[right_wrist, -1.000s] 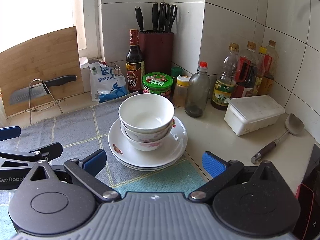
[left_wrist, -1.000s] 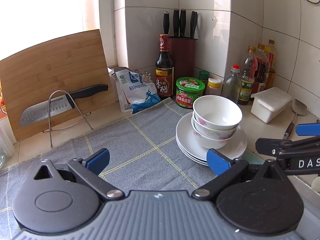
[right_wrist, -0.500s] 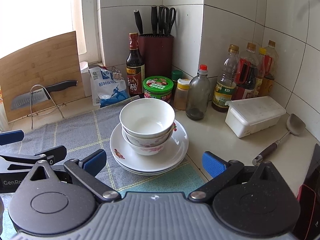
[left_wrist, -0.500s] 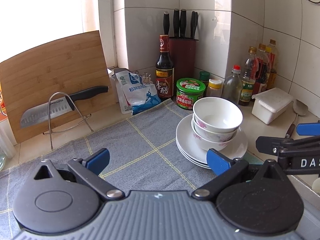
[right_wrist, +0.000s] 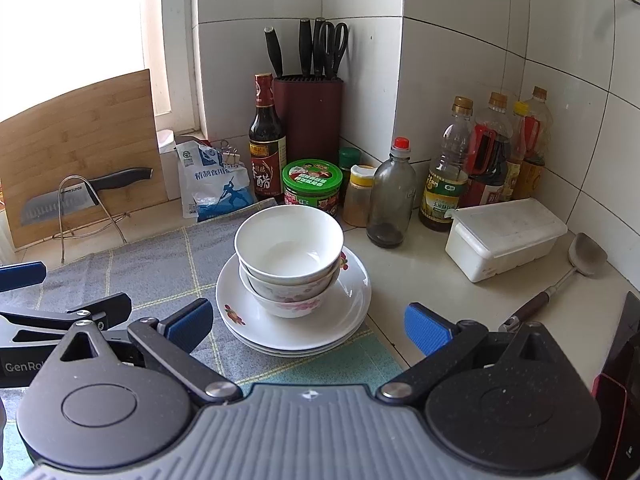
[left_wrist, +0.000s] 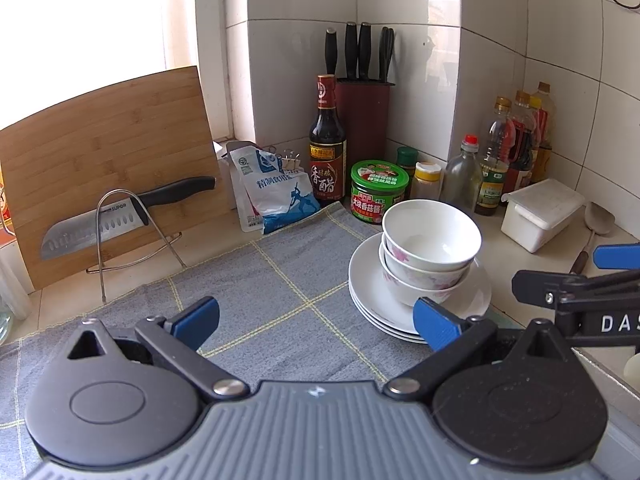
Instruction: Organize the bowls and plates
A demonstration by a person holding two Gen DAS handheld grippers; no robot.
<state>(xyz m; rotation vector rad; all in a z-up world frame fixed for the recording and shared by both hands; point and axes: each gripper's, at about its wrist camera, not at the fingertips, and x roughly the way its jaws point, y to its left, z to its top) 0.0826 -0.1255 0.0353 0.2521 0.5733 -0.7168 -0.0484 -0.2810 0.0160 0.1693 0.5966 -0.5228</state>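
Both two-finger blue-padded grippers, left [left_wrist: 316,320] and right [right_wrist: 306,326]: agape, empty, nearer than before; nested white floral bowls [right_wrist: 289,258] on stacked white plates [right_wrist: 352,300].

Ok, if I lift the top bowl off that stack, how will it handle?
The top bowl looks glazed, so probably slippery and breakable. It sits nested in another bowl on plates, so it should lift straight out; a sideways push might shift the stack.

A pale counter [right_wrist: 432,280] fills the frame's lower half; on it lie a grey checked cloth [right_wrist: 160,276] at left, a white lidded box [right_wrist: 506,236] and a spatula [right_wrist: 560,280] at right
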